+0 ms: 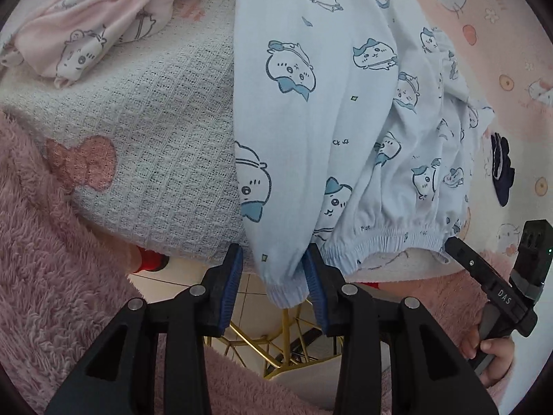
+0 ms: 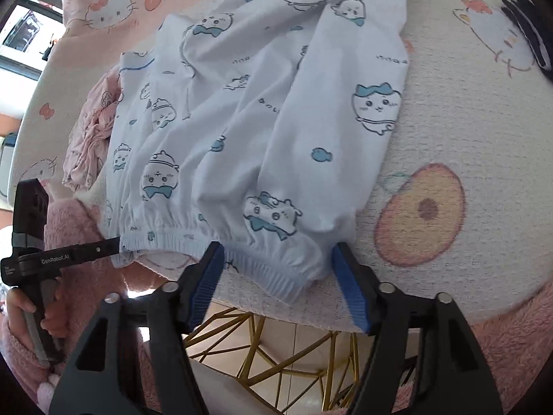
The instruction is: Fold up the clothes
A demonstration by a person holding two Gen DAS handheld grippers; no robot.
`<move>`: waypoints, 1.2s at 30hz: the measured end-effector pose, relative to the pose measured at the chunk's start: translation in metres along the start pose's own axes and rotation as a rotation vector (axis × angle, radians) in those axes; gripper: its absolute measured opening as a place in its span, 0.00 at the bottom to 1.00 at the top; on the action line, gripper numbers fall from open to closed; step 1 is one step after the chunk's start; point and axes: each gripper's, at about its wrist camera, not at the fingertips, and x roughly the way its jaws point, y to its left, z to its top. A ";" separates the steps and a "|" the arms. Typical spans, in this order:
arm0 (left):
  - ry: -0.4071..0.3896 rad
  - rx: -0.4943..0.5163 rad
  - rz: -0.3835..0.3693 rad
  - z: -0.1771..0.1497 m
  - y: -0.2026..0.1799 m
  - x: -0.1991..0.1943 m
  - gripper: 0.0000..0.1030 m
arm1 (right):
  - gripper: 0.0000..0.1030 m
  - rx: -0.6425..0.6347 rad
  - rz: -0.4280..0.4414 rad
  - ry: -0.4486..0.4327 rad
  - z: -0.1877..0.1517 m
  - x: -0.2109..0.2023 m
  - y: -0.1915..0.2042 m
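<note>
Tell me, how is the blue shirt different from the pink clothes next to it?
The blue shirt is pale blue and lies spread out fairly flat, while the pink clothes are pink and sit crumpled in a heap. The blue shirt's cuff hangs over the table edge between the left claw pads; the pink clothes lie farther back, away from both claws. Both carry little cartoon animal prints.

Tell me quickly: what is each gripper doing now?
Left gripper: open, cuff of the light blue printed cotton garment between its pads.
Right gripper: open around the garment's hem.
</note>
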 end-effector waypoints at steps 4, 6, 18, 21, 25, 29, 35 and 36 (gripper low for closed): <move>-0.039 0.028 -0.001 -0.008 -0.011 -0.006 0.28 | 0.15 -0.028 0.045 -0.012 0.001 0.006 0.011; -0.069 0.036 -0.007 -0.010 -0.019 -0.011 0.13 | 0.12 -0.026 0.075 -0.028 0.003 0.002 0.009; -0.045 0.007 -0.092 0.000 -0.008 -0.017 0.29 | 0.14 0.080 0.096 -0.034 0.003 -0.011 -0.011; -0.014 0.014 -0.101 -0.008 0.000 0.004 0.36 | 0.32 0.043 0.077 0.014 0.004 0.003 -0.007; -0.029 0.030 -0.088 -0.007 -0.013 0.009 0.36 | 0.31 0.033 0.134 0.008 0.007 0.004 -0.009; -0.039 0.031 -0.131 -0.004 -0.013 0.010 0.14 | 0.07 0.027 0.241 -0.003 0.004 -0.001 -0.005; -0.066 -0.009 -0.128 -0.009 -0.001 -0.004 0.13 | 0.10 0.039 0.068 0.024 -0.004 0.002 -0.004; -0.095 -0.011 -0.116 -0.009 0.000 -0.009 0.12 | 0.14 0.051 0.028 0.008 -0.005 -0.004 -0.008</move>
